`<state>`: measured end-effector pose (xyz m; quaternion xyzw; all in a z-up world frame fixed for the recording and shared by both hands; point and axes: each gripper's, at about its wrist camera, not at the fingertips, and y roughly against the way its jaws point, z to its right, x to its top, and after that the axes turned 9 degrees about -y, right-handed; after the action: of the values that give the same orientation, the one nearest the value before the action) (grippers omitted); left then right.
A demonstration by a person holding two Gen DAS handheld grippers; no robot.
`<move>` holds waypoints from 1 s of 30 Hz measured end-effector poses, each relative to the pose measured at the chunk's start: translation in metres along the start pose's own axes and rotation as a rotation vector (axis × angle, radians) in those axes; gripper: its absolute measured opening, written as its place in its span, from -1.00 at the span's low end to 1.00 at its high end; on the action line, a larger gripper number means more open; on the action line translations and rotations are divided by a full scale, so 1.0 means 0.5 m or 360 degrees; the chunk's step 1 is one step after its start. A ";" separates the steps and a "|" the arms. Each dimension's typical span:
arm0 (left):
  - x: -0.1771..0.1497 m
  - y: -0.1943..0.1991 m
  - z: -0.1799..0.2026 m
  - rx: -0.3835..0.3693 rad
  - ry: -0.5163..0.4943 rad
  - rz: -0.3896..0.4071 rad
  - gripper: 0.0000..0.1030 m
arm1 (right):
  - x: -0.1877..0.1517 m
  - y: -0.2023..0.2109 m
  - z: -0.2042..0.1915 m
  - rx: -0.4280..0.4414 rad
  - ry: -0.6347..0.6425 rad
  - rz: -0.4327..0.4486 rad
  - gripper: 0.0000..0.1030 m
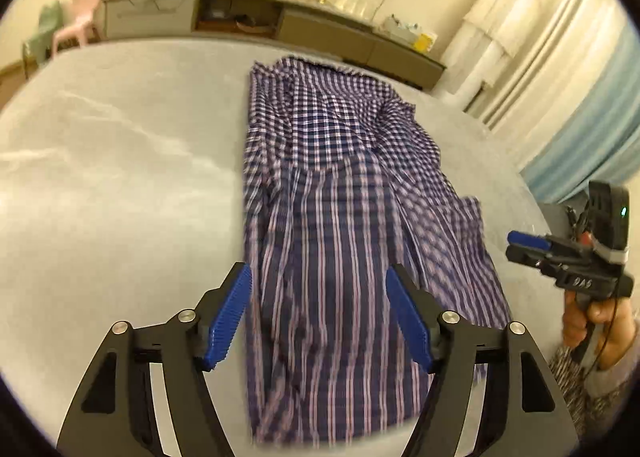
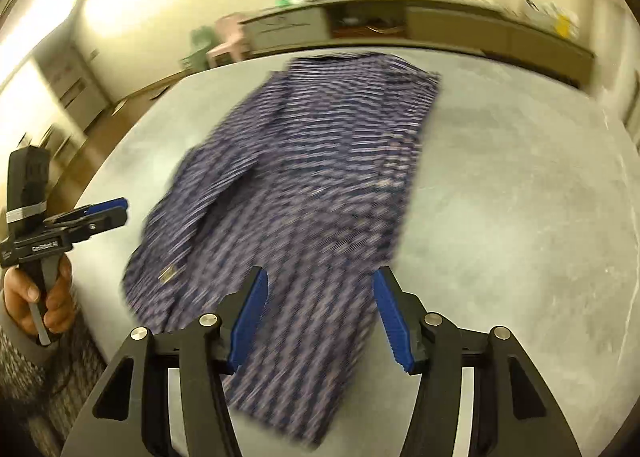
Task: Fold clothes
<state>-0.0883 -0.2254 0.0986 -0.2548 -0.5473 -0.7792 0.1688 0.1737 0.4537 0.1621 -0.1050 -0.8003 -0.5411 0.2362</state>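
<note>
Shirt: we see the checked shirt (image 1: 340, 217) lying on the grey bench (image 1: 120, 177), stretched lengthwise away from us, its far end close to the bench's far edge.
Done so far: we judge the sides have been brought in, since the shirt reads as a long narrow strip with a layer lying over its middle; a sleeve or flap sticks out on the right side in the left wrist view.
Left gripper: our left gripper (image 1: 320, 321) hangs above the near end of the shirt, fingers released and standing apart, no cloth between them.
Right gripper: our right gripper (image 2: 320, 321) is likewise above the near end, fingers released, gripping nothing.
Left to do: we think the loose flap needs tucking in, the creases in the far half want smoothing, and the strip has yet to be folded end to end.
Sharpness: the right wrist view is blurred, so we cannot read finer folds there.
</note>
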 end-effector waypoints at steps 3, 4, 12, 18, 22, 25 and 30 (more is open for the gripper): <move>0.019 -0.053 0.000 0.0045 -0.0037 -0.0055 0.40 | 0.018 -0.035 0.014 -0.0020 0.0038 -0.0014 -0.18; 0.016 -0.071 0.003 0.0135 -0.0062 -0.0092 0.39 | 0.016 -0.056 0.010 -0.0041 0.0081 -0.0014 -0.50; -0.021 0.015 0.043 0.0342 -0.0057 0.0030 0.18 | 0.008 -0.056 0.015 -0.0124 0.0153 0.0064 -0.58; -0.018 0.008 0.186 -0.0091 -0.0386 -0.0071 0.26 | 0.011 -0.078 -0.002 -0.0021 0.0179 -0.0017 -0.58; -0.053 -0.045 0.174 0.0076 -0.0430 -0.0182 0.26 | 0.023 -0.090 -0.002 -0.0042 0.0228 -0.0135 -0.44; -0.071 -0.024 0.171 0.0086 -0.0422 -0.0133 0.26 | 0.109 -0.035 -0.013 -0.0011 0.0274 -0.0009 -0.05; -0.076 -0.002 0.128 -0.0024 -0.0333 -0.0150 0.26 | 0.337 -0.065 -0.025 -0.0136 0.0359 0.0110 0.44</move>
<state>-0.0442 -0.1654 0.0930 -0.3100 -0.5673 -0.7595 0.0719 0.0171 0.4147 0.2221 -0.0809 -0.7407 -0.5746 0.3385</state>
